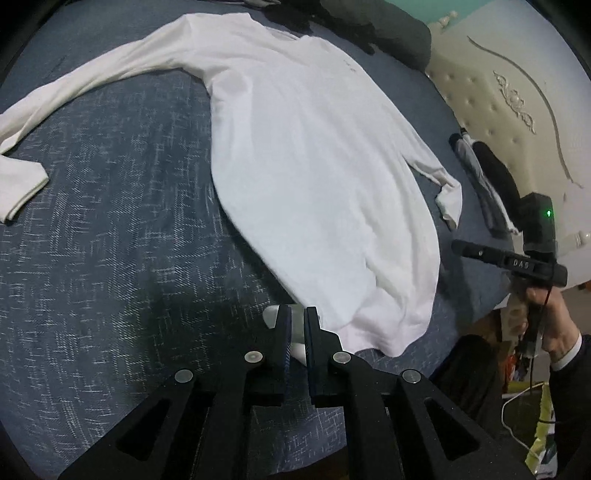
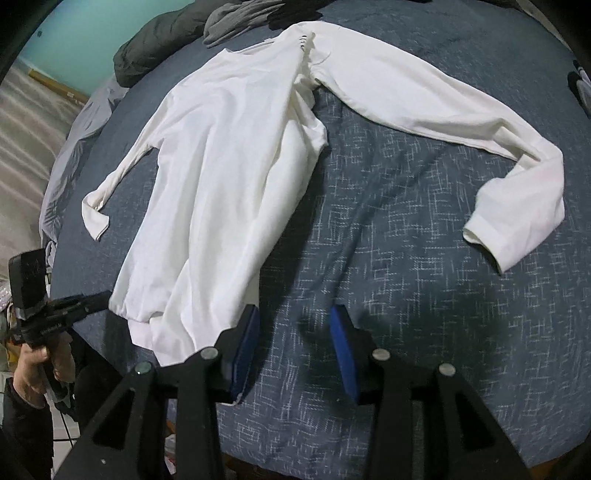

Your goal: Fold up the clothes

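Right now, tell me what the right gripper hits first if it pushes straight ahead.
Probably bare blue bedspread: the open right gripper points between the white shirt body and its outstretched sleeve. Depth is uncertain.

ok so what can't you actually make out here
- Shirt chest print: too small, both views.
- Dark pile: cut off by the top edge, left wrist view.
- Dark clothes at the headboard: blurred, partly behind the right gripper, left wrist view.
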The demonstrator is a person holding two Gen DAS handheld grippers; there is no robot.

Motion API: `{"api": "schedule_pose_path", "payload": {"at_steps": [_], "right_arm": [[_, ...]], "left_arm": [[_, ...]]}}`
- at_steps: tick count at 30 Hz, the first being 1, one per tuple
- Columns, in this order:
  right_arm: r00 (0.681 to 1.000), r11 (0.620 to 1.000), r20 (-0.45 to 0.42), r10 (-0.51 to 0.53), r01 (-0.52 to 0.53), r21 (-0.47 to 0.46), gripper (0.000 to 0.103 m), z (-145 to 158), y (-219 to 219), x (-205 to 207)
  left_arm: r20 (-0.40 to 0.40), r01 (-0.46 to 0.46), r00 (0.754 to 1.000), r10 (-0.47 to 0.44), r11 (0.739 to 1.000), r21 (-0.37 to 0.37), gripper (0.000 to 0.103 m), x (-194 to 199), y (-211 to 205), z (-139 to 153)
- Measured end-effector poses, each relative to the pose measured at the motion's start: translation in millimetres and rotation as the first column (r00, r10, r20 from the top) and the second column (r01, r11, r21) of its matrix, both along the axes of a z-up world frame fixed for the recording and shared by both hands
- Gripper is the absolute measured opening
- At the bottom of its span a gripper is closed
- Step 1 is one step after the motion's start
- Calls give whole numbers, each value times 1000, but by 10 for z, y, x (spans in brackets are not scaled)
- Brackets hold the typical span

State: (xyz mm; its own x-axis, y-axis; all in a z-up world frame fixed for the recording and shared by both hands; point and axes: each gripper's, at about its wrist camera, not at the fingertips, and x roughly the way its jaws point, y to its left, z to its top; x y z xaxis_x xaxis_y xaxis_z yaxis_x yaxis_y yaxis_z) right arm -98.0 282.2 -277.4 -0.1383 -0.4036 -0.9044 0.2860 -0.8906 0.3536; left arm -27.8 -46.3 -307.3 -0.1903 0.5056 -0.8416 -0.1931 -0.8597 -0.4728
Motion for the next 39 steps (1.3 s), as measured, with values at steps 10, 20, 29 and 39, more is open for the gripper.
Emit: {"api": "schedule_pose_path", "payload": {"at_steps": [10, 20, 29, 39], "right_arm": [[1000, 1000, 6, 8, -8, -1, 41, -19, 16, 28], [1000, 1000, 10, 24, -24, -1, 41, -28, 2, -1], [999, 999, 21, 42, -41, -12, 41, -91, -43, 20], [999, 999, 19, 40, -40, -17, 41, -95, -24, 14]], "left_arm": [[-9, 4, 1000, -3, 1000, 23, 7, -9, 14, 58], [-12, 25, 1000, -25, 1000, 6, 7, 9, 93, 19], [35, 22, 999, -21, 999, -29, 7, -61, 153, -193], [-54, -5, 999, 4, 1000, -31, 3, -51, -84, 55]]}}
